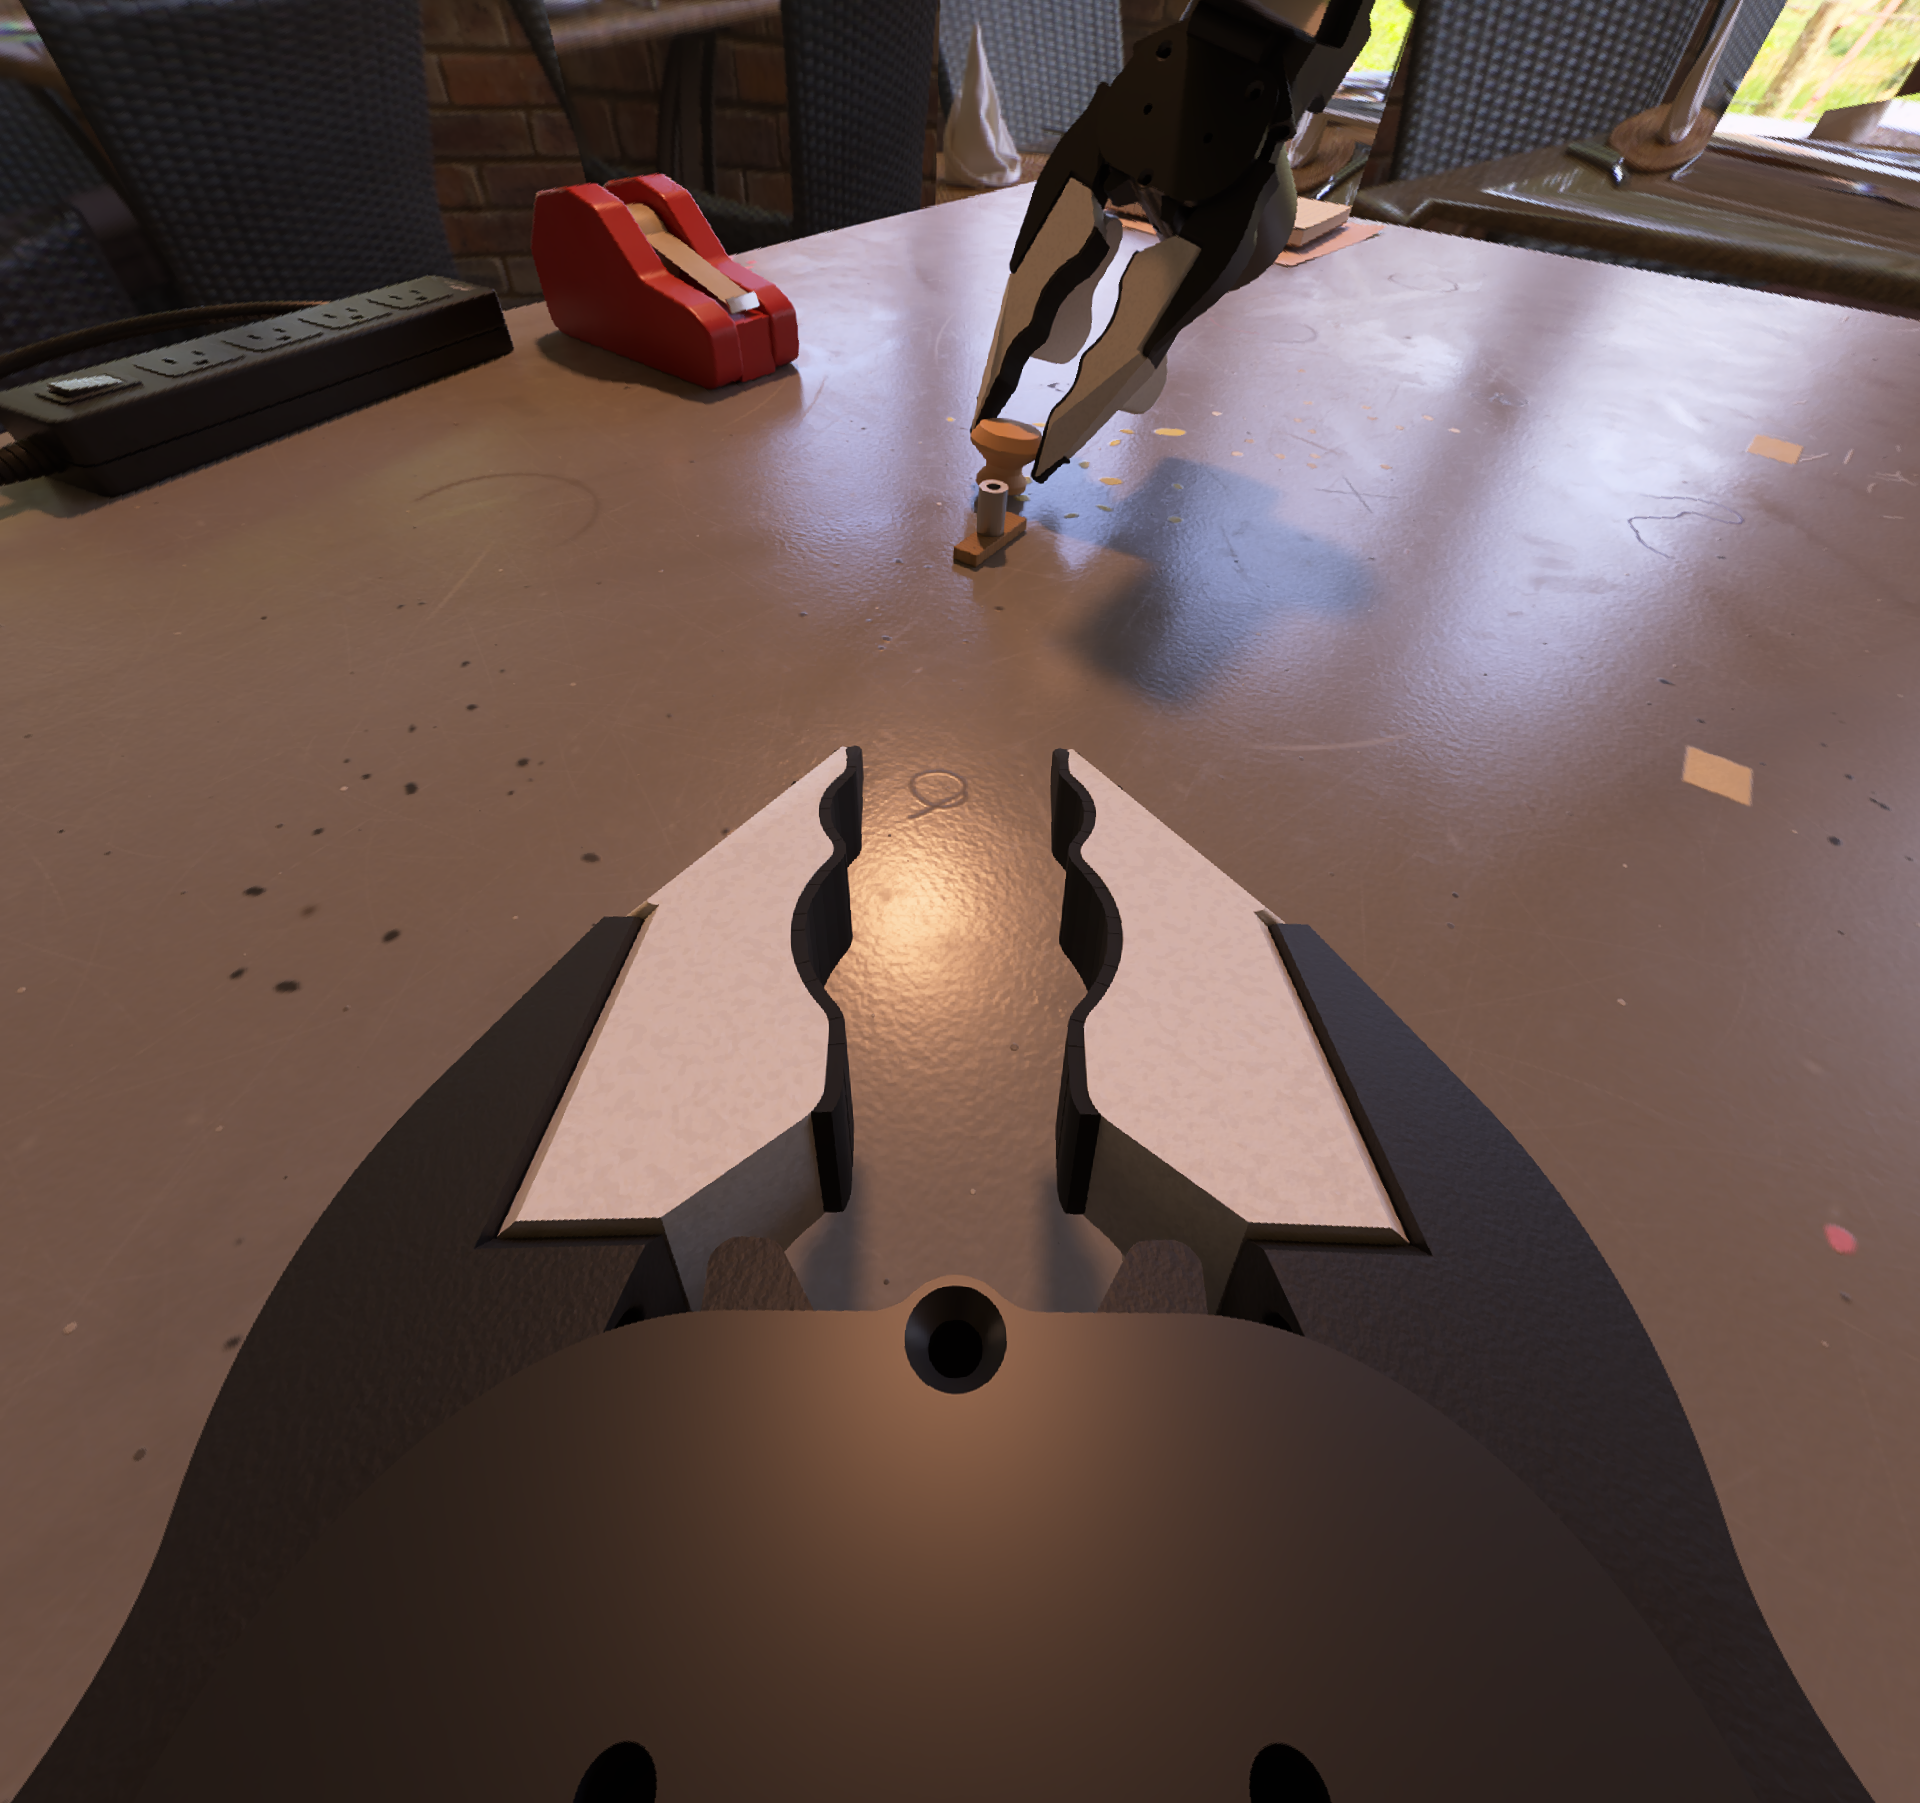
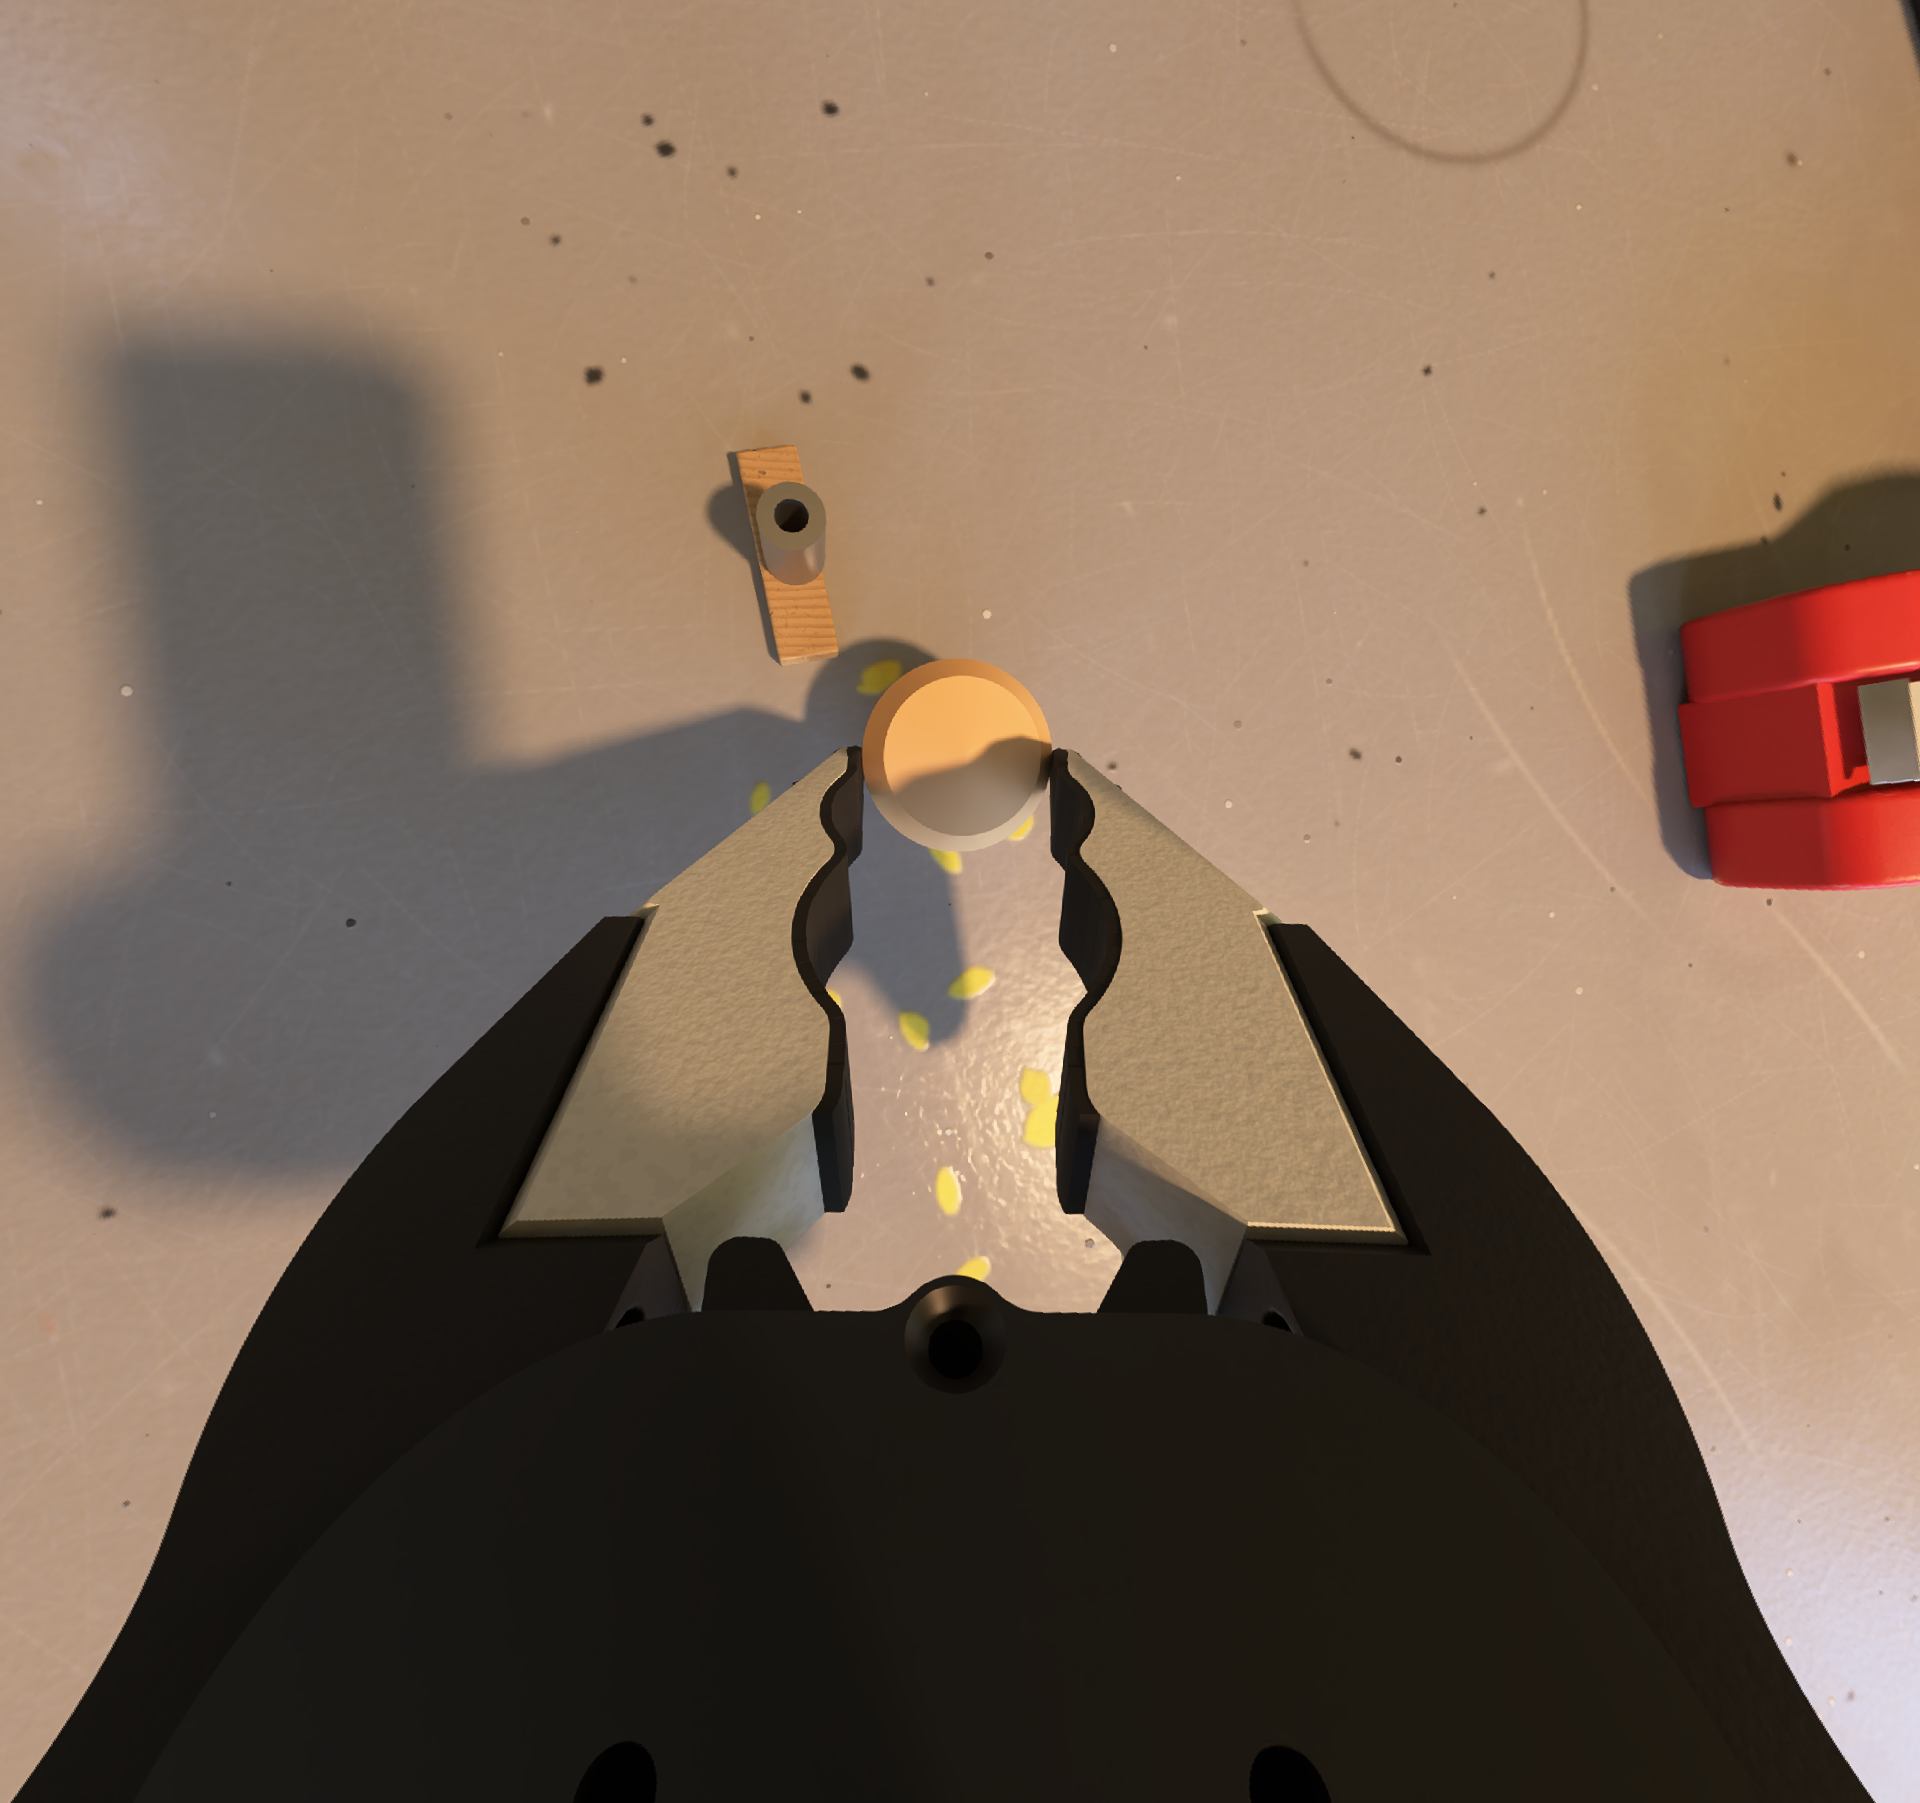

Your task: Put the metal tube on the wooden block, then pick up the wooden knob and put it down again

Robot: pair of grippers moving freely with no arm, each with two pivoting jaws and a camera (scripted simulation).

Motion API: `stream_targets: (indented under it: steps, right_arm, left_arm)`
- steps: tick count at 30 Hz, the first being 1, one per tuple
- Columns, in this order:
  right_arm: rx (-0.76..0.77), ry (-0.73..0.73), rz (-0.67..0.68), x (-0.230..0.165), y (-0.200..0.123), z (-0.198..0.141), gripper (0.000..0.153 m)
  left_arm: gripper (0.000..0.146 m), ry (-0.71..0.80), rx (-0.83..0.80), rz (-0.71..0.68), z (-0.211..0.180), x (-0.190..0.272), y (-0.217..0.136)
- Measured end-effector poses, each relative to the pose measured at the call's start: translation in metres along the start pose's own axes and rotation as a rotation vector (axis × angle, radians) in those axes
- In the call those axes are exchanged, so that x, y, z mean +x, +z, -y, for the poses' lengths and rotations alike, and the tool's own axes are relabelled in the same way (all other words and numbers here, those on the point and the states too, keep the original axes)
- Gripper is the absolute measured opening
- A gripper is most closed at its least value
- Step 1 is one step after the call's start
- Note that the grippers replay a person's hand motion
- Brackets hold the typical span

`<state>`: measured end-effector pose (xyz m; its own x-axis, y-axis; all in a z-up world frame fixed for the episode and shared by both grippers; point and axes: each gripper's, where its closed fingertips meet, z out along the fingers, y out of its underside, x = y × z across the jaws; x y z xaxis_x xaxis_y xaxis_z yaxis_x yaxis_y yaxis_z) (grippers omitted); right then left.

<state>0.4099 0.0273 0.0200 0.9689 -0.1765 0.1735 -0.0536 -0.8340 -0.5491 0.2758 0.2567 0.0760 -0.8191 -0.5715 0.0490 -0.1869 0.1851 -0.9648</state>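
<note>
A short metal tube [image 2: 792, 532] stands upright on a small flat wooden block [image 2: 805, 621]; both also show in the left wrist view, the tube [image 1: 992, 504] on the block [image 1: 987, 545]. A round-headed wooden knob [image 2: 956, 751] stands just beside the block's near end. My right gripper [image 2: 957, 756] points down at it, jaws open, one fingertip close on each side of the knob's head. In the left wrist view the right gripper [image 1: 1016, 452] straddles the knob [image 1: 1004, 439]. My left gripper [image 1: 957, 756] is open and empty, low over the table, well short of the block.
A red tape dispenser [image 1: 665, 278] sits at the back left of the table [image 1: 416, 662]; it also shows in the right wrist view [image 2: 1797, 725]. A black power strip [image 1: 260, 382] lies at the left edge. Wicker chairs stand beyond the table.
</note>
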Motion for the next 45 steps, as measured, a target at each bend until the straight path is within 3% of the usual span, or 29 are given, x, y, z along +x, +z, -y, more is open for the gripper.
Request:
stream_targets:
  steps: [8,16,22,25,28,33,39,41,45]
  right_arm:
    - [0.015,0.017,-0.026,0.005,-0.004,-0.001,0.036]
    - [-0.03,0.203,-0.12,0.008,-0.008,-0.017,0.036]
    - [-0.045,0.245,-0.128,0.004,-0.011,-0.022,0.036]
    - [-0.049,0.262,-0.103,0.001,-0.014,-0.023,0.068]
    - [-0.074,0.258,-0.093,0.0,-0.02,-0.025,0.073]
    - [-0.11,0.242,-0.101,0.005,-0.027,-0.021,0.069]
    - [-0.186,0.252,-0.013,0.007,-0.012,-0.019,0.071]
    - [-0.191,0.25,-0.008,0.009,-0.008,-0.019,0.06]
    - [0.073,0.386,0.026,0.01,-0.027,0.009,0.047]
  left_arm:
    - [0.036,-0.001,-0.008,-0.004,-0.002,0.0,0.001]
    - [0.036,-0.002,-0.011,-0.005,-0.003,0.0,0.002]
    - [0.036,0.006,-0.015,-0.006,-0.002,0.001,0.002]
    - [0.036,0.007,-0.016,-0.005,-0.002,0.002,0.002]
    - [0.036,0.007,-0.017,-0.006,-0.003,0.001,0.003]
    - [0.036,0.005,-0.017,-0.007,-0.003,0.001,0.003]
    - [0.036,0.005,-0.016,-0.008,-0.003,0.001,0.003]
    - [0.036,0.004,-0.014,-0.008,-0.002,0.001,0.002]
    - [0.036,0.0,-0.001,-0.008,0.0,0.001,0.001]
